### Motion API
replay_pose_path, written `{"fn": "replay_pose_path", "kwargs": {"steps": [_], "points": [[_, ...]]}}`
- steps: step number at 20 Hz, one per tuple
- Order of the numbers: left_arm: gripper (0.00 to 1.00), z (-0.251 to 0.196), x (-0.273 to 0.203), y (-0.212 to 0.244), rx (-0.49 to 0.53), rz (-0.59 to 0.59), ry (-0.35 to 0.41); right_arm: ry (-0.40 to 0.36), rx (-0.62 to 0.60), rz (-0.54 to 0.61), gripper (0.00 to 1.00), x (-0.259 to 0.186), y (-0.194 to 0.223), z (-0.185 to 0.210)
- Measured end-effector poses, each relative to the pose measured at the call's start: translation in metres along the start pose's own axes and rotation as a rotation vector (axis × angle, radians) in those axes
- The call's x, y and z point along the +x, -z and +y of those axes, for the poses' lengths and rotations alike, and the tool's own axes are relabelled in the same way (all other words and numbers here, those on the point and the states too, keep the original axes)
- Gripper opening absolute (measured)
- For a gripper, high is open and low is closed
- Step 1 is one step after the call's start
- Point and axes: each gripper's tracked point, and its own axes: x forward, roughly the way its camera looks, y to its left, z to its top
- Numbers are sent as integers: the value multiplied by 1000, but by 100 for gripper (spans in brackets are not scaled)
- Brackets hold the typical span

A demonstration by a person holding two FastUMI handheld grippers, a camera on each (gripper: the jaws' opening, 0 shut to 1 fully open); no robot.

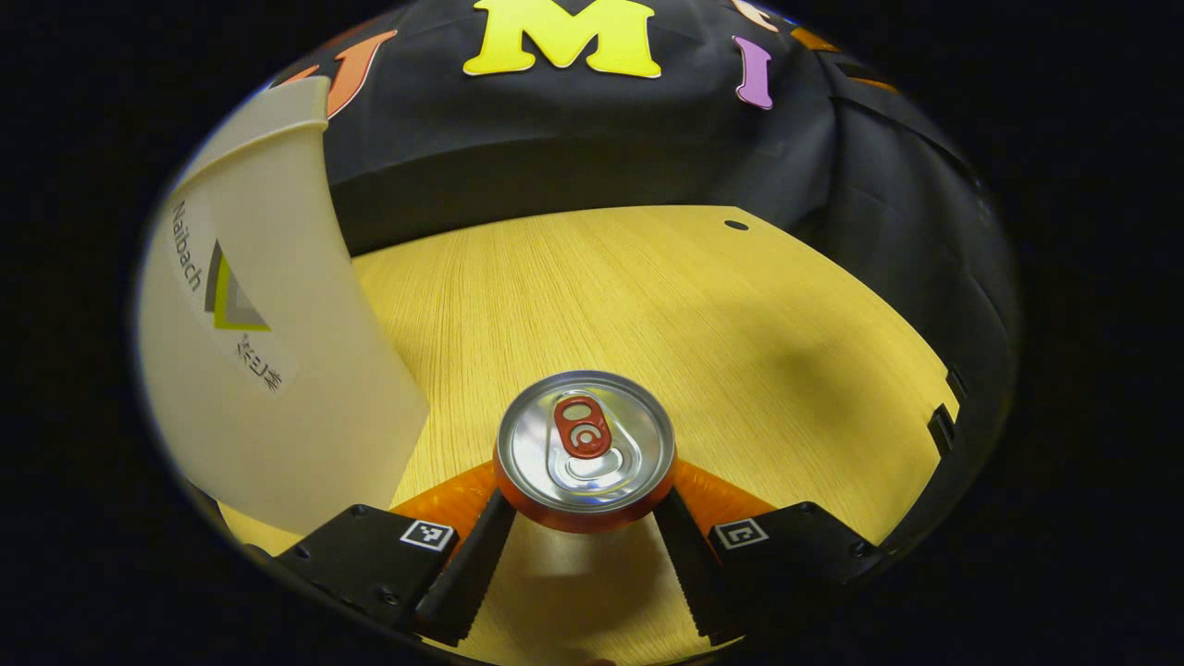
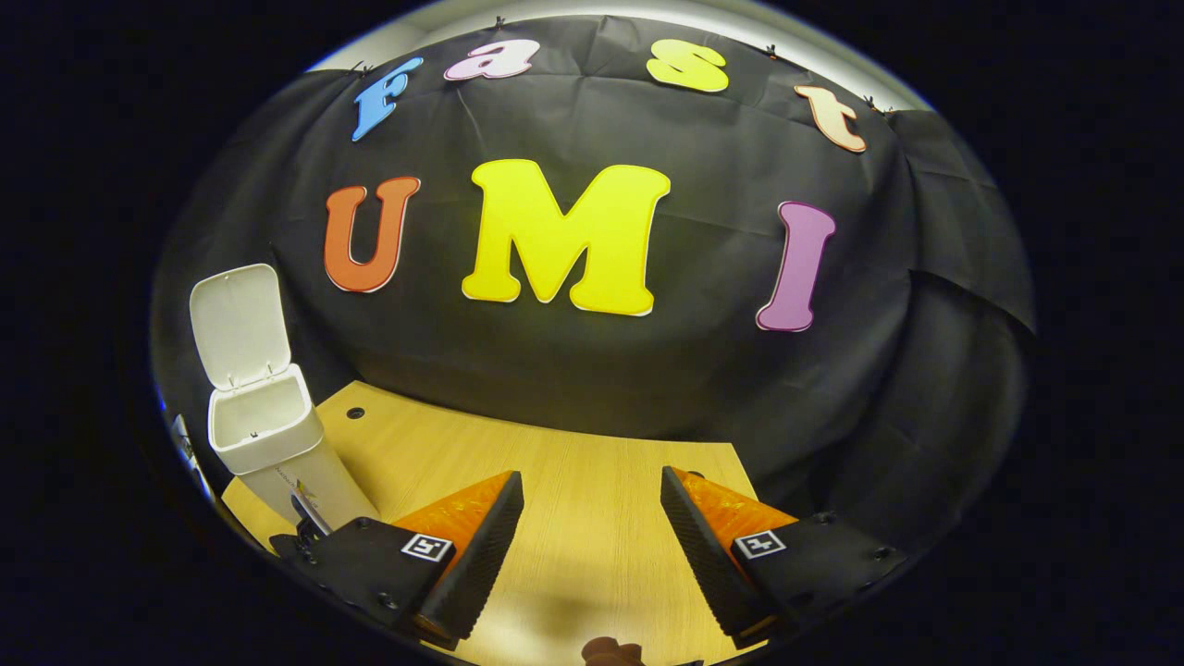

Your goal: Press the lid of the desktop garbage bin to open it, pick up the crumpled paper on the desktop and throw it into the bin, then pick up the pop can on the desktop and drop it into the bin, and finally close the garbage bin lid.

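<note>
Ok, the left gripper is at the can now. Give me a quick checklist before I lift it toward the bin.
1. Pop can between the left gripper fingers: ok, one finger on each side.
2. Both fingers pressing on the can: cannot tell, contact looks close but a firm squeeze isn't clear.
3. Can upright on the table: ok, top faces up.
4. Bin lid open: ok, it stands up in the right gripper view.
5. Garbage bin near the can: ok, just beside it.
6. Right gripper out of the way: ok, open and holding nothing.
</note>
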Motion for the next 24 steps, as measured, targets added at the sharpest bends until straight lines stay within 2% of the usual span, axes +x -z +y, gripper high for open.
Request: {"fn": "replay_pose_path", "kwargs": {"steps": [5, 11, 15, 19, 24], "points": [[86, -14, -36, -53, -8, -68, 13, 19, 52, -8, 94, 4, 1, -25], [86, -8, -85, -156, -42, -234, -10, 34, 70, -28, 94, -1, 6, -48], [86, 16, -118, -229, -39, -365, -73, 32, 98, -29, 94, -6, 14, -55], [86, 40, -152, -270, -87, -401, -132, 20, 106, -19, 94, -7, 24, -53], [86, 92, -184, -298, -114, -420, -267, -25, 114, -1, 94, -5, 23, -37]]}}
